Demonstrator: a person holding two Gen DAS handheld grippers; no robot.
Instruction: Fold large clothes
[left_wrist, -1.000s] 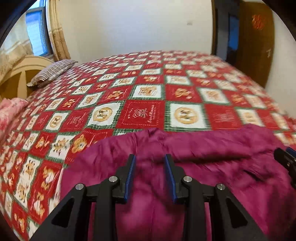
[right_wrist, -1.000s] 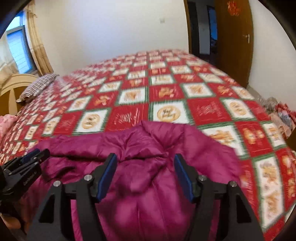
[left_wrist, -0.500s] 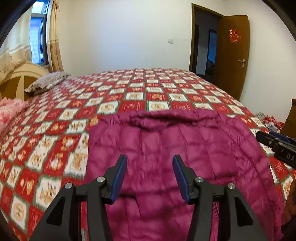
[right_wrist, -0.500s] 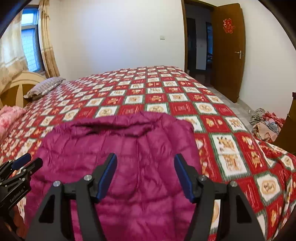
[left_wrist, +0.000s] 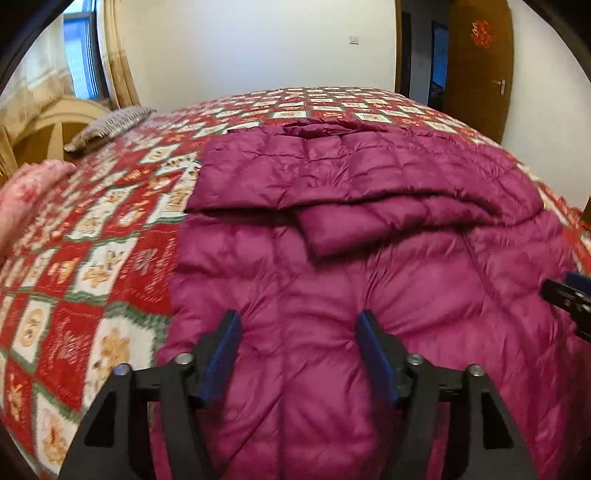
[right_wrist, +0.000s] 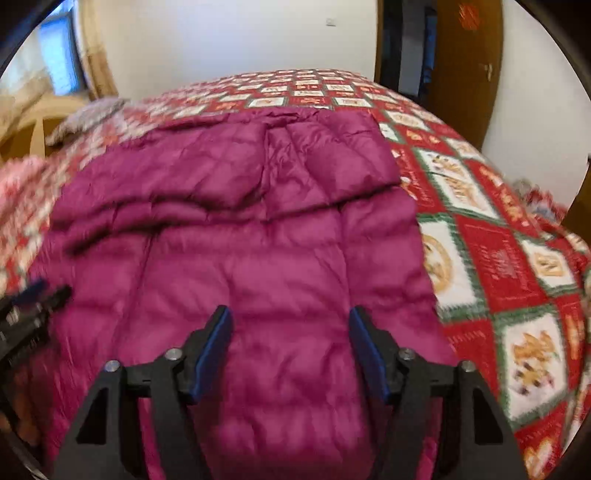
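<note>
A magenta quilted down jacket (left_wrist: 332, 266) lies flat along the bed, its far part with the sleeves folded across the body. The same jacket (right_wrist: 240, 240) fills the right wrist view. My left gripper (left_wrist: 297, 325) hovers over the near left part of the jacket, its jaws opening, nothing between its blue pads. My right gripper (right_wrist: 290, 319) hovers over the near right part, its jaws also opening and empty. Each gripper's tip shows at the edge of the other's view: the right gripper (left_wrist: 569, 295) and the left gripper (right_wrist: 33, 299).
The bed carries a red, white and green patterned quilt (left_wrist: 92, 258). A striped pillow (left_wrist: 110, 123) and a headboard (left_wrist: 44, 125) sit at the far left, pink bedding (left_wrist: 26, 192) beside them. A brown door (left_wrist: 480, 66) stands at the right, clothes on the floor (right_wrist: 543, 199).
Both grippers have pulled back toward the near end of the bed, so more of the jacket shows. Both sets of jaws have widened. The jacket now lies spread out with its far part folded.
</note>
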